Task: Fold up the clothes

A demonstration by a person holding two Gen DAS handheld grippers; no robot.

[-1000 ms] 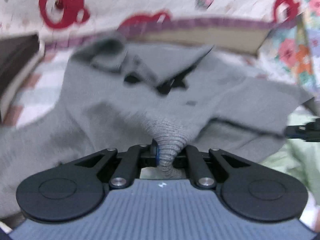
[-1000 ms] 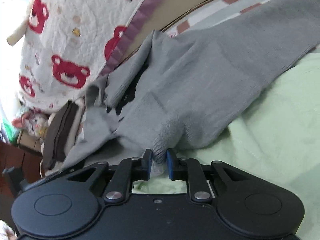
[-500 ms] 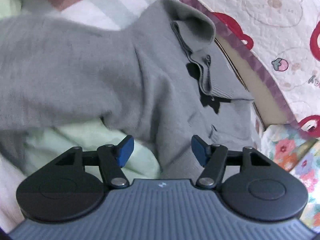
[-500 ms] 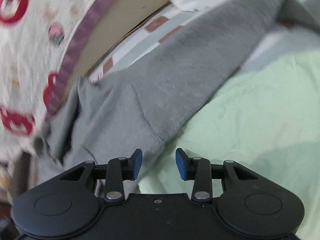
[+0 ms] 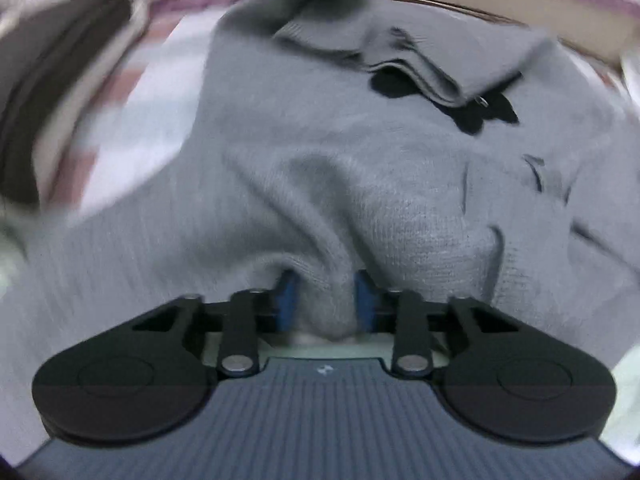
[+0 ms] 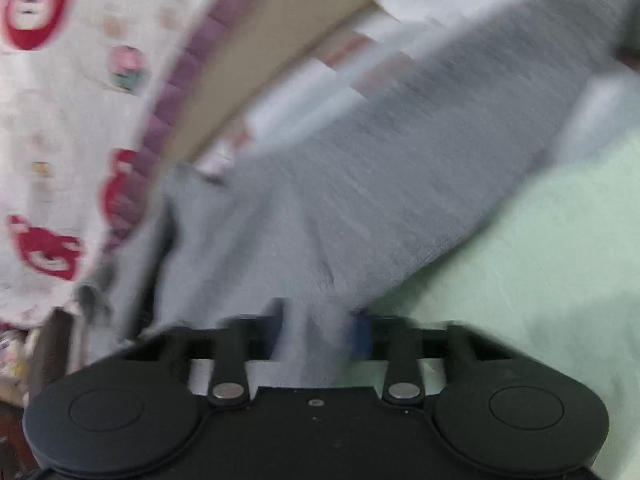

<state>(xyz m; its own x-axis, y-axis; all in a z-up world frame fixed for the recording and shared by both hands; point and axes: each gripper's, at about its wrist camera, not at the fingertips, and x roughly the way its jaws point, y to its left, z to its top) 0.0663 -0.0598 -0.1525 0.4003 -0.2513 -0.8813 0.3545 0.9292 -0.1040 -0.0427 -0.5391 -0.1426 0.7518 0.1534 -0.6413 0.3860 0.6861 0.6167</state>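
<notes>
A grey knitted sweater [image 5: 360, 168] lies spread on the bed, its collar [image 5: 404, 56] and dark neck opening at the far side. My left gripper [image 5: 325, 294] points down at its near part. The jaws are closing, and a bunched fold of the knit fills the gap and touches both blue pads. In the blurred right wrist view the sweater [image 6: 400, 168] runs up to the right as a long sleeve. My right gripper [image 6: 320, 320] is at its near edge, jaws closing, with a strip of grey fabric pinched between the pads.
A pale green sheet [image 6: 540, 264] covers the bed on the right. A white quilt with red bears and a purple border [image 6: 60, 128] hangs at the back. A checked sheet [image 5: 132, 120] and a dark folded item [image 5: 52, 80] lie left of the sweater.
Both grippers let go of the sweater, opened wide, shifted along it, and have come down and closed on new folds of the grey fabric.
</notes>
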